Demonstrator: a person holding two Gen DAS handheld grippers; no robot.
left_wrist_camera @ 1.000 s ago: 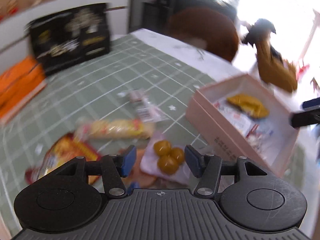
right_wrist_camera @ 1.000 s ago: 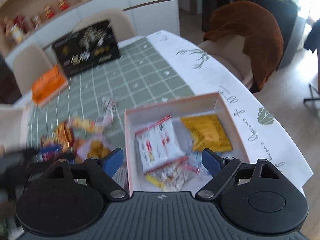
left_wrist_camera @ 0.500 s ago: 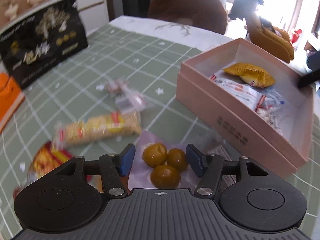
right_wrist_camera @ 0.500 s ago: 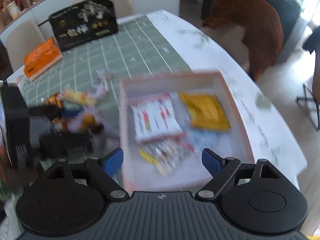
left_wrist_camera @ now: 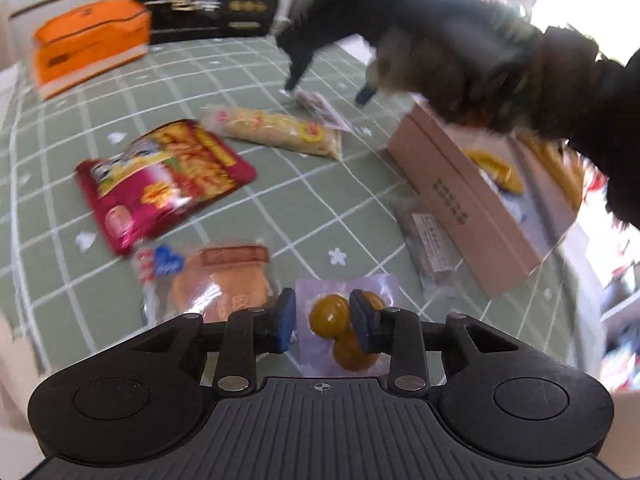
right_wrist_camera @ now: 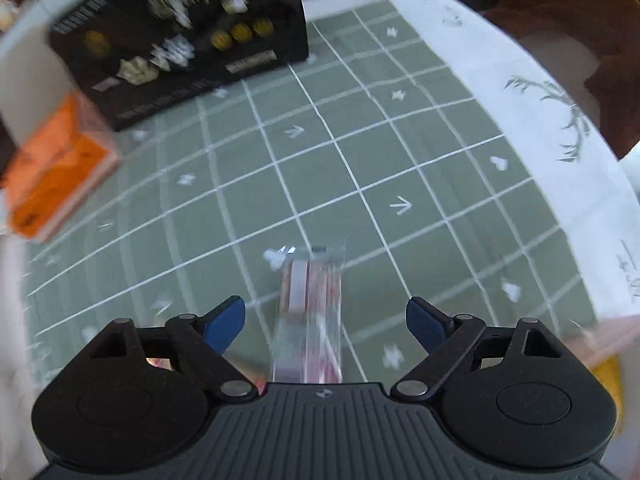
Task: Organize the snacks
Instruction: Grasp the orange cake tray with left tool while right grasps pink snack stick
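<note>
The right gripper (right_wrist_camera: pixel 325 319), jaws spread wide, hovers over a clear-wrapped snack bar (right_wrist_camera: pixel 310 304) lying lengthwise between its fingers on the green checked tablecloth (right_wrist_camera: pixel 360 152), while the left gripper (left_wrist_camera: pixel 323 319) sits part-closed around a chestnut pack (left_wrist_camera: pixel 344 332).

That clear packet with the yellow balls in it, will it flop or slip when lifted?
The packet looks like thin film, so it will probably sag. The round yellow balls may shift inside. The left gripper straddles it, jaws narrowed; glossy film could slip.
</note>
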